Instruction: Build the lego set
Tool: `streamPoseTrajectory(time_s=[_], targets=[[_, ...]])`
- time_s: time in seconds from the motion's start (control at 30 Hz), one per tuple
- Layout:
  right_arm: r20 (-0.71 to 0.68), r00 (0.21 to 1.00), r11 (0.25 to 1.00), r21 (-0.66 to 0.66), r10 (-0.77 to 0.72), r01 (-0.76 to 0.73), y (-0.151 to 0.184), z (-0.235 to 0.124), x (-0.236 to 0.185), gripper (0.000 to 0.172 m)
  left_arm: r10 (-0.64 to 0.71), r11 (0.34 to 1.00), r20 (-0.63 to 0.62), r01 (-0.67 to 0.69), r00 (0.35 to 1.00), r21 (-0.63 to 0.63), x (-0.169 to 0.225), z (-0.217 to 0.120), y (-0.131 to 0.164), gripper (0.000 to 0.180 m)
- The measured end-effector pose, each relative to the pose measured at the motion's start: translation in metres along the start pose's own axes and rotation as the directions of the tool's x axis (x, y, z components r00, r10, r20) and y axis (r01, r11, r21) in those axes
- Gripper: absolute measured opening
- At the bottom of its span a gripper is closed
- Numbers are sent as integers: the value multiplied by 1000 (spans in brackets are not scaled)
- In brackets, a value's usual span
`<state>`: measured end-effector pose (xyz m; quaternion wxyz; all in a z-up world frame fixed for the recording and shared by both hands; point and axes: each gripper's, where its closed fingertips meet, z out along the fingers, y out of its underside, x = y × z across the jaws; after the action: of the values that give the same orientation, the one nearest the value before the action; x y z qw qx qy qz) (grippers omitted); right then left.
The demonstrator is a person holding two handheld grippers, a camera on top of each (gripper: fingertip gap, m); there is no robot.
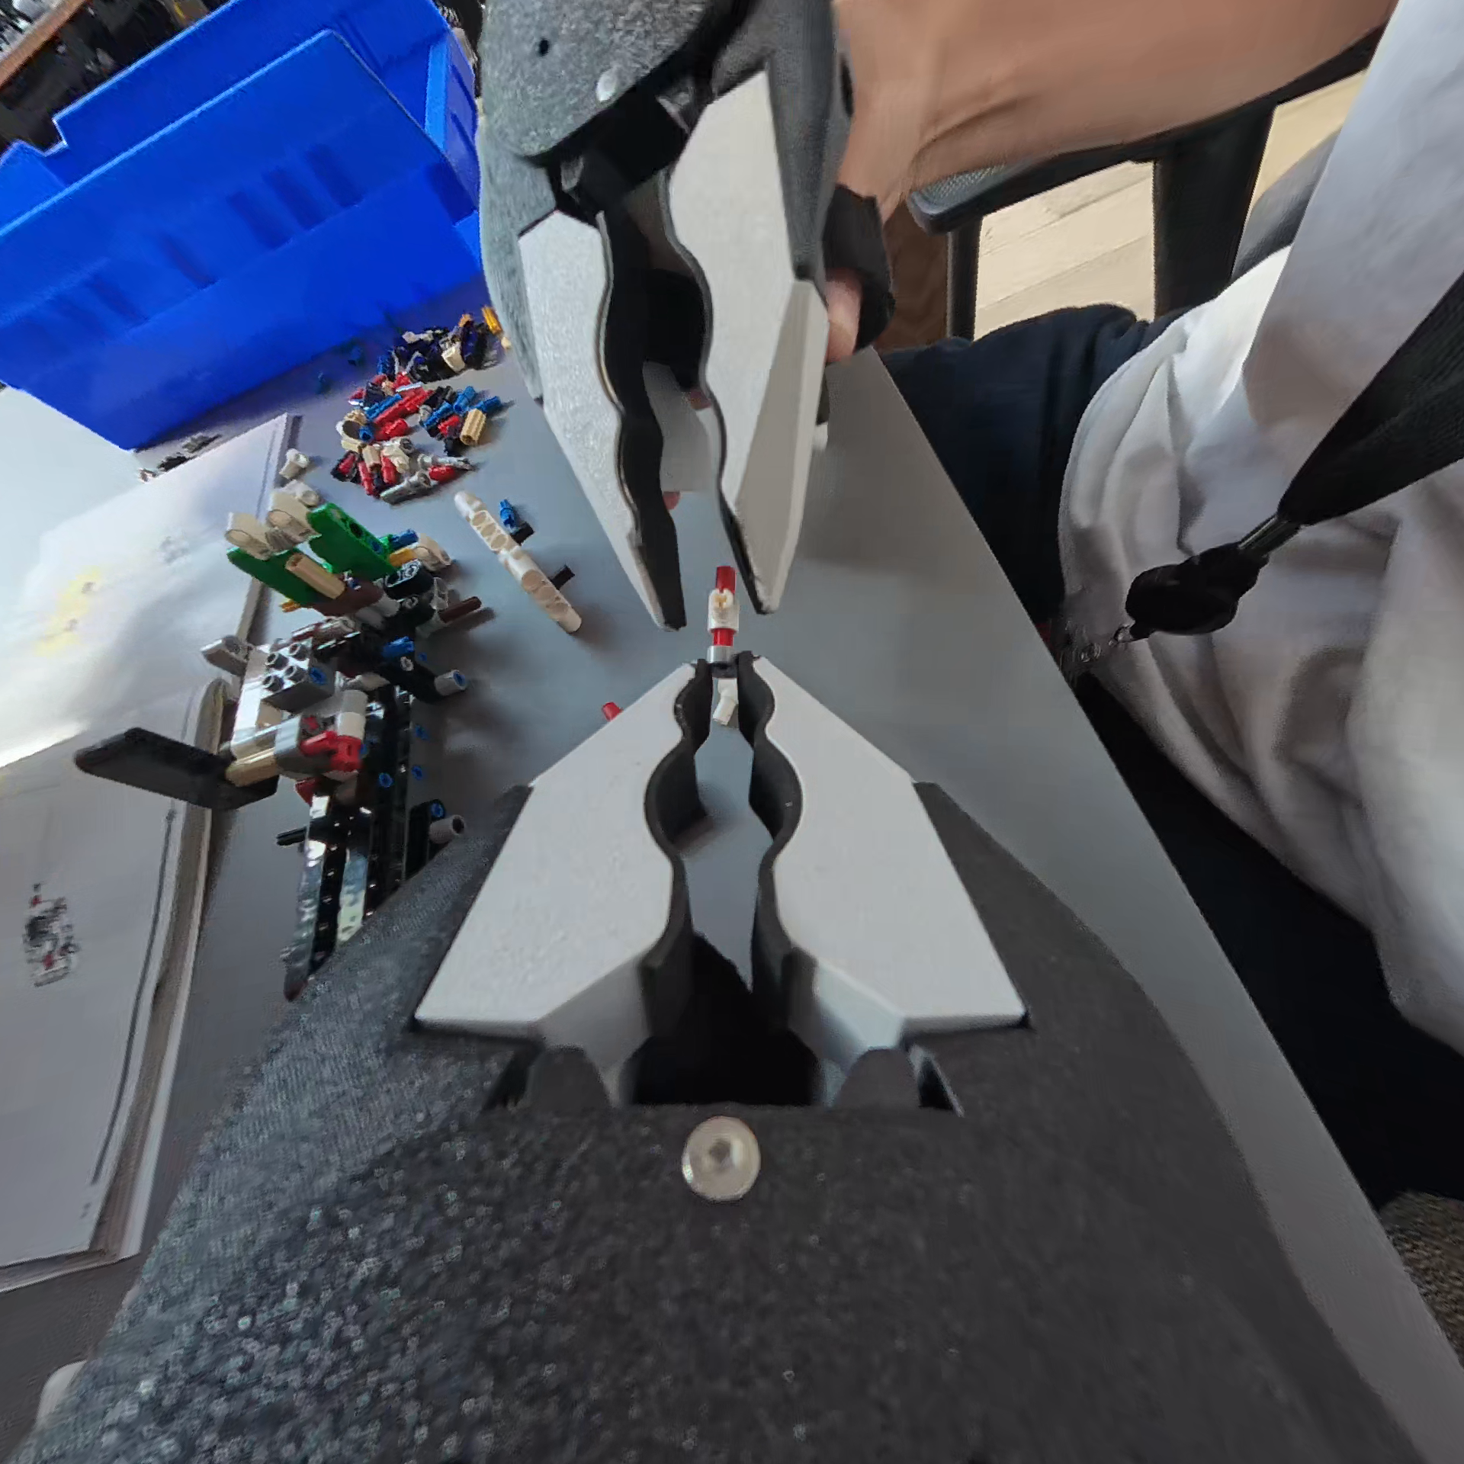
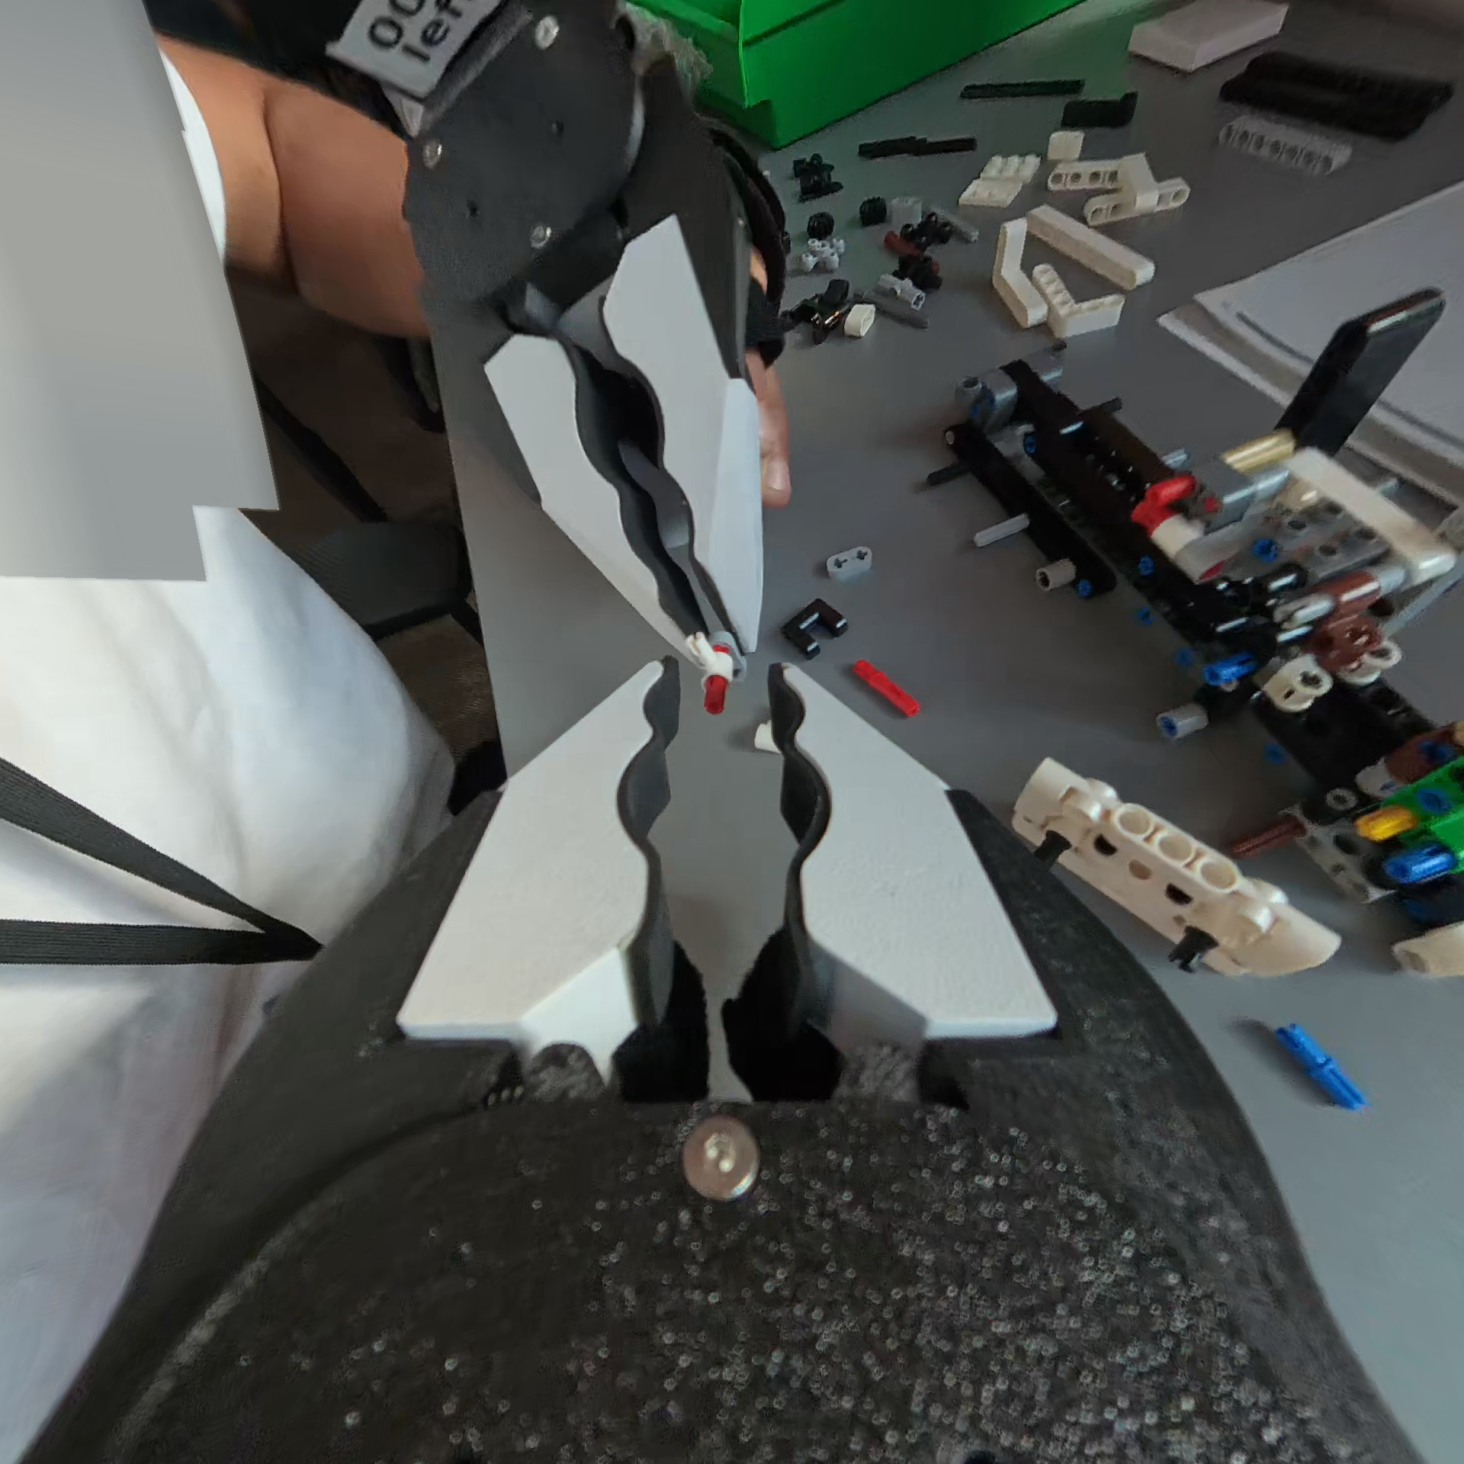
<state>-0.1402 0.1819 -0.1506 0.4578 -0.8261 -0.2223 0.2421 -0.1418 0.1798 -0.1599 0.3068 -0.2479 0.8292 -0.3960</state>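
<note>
Closest in, the left gripper (image 1: 719,669) has its dark fingertips pinched on the grey bush at the end of a small red axle (image 1: 722,606) that carries a white connector, the little assembly poking out past the tips above the table's edge. Facing it, the right gripper (image 2: 725,677) stands with its jaws parted, holding nothing; the axle's free red end reaches into the gap between its tips without touching either pad. As a guess from how things lie, the small piece looks put together and gripped but not yet joined to anything bigger. On the grey table (image 2: 1030,1188) just beyond lie a loose red pin (image 2: 887,688), a small black bracket (image 2: 814,627) and a tiny white piece (image 2: 764,737) beside the right fingertip. Farther out sits a long, half-built black and grey brick model (image 2: 1188,523), a cream beam (image 2: 1164,863) near it, and heaps of mixed small parts (image 1: 412,420). At the back are blue plastic bins (image 1: 222,206), a green box (image 2: 832,55) and paper sheets (image 1: 79,792). A person in a white shirt (image 1: 1267,634) sits at the table's edge.
</note>
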Motion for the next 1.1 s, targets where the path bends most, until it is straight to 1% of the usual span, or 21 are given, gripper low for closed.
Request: streamPoseTrajectory(time_s=[0.03,0.1,0.17,0.2,0.3,0.4,0.5,0.67,0.77,0.8,0.83,0.93,1.1], targets=[[-19,998,998,-11,-59,59,-1,1,-1,21,-41,999,-15,41,999,13,-2,-1,-2,4],[-50,991,992,-27,-127,125,-4,1,0,20,-83,996,-44,84,996,30,-2,-3,-4,4],[-45,988,989,-17,-149,149,-7,2,-2,8,-85,996,-50,87,995,32,-1,-4,-4,4],[-37,987,988,-15,-154,153,-8,2,-2,6,-84,996,-48,85,995,30,-1,-4,-4,4],[-27,988,988,-21,-150,150,-5,3,-3,6,-92,995,-61,93,994,22,0,-4,-3,4],[-7,987,987,6,-163,163,-4,4,-6,6,-96,995,-85,98,992,19,2,-4,-3,3],[31,989,989,29,-143,143,-4,3,-8,5,-90,995,-90,93,992,26,5,-3,-5,3],[61,992,993,-14,-113,114,3,4,-9,5,-72,997,-85,72,994,-5,7,0,-2,3],[57,995,996,6,-87,87,0,-1,-8,7,-105,994,-87,107,991,19,4,-1,-5,4],[59,994,995,-7,-94,95,2,-2,-8,11,-113,993,-90,115,990,25,3,-2,-5,4],[48,993,994,-19,-104,105,3,-2,-8,11,-115,993,-90,118,989,24,3,-2,-5,4],[25,992,992,-18,-127,127,2,-1,-7,6,-108,994,-89,110,990,15,4,-1,-4,4],[25,989,988,-25,-149,149,6,1,-7,5,-99,995,-88,100,991,3,4,-1,-2,3]])
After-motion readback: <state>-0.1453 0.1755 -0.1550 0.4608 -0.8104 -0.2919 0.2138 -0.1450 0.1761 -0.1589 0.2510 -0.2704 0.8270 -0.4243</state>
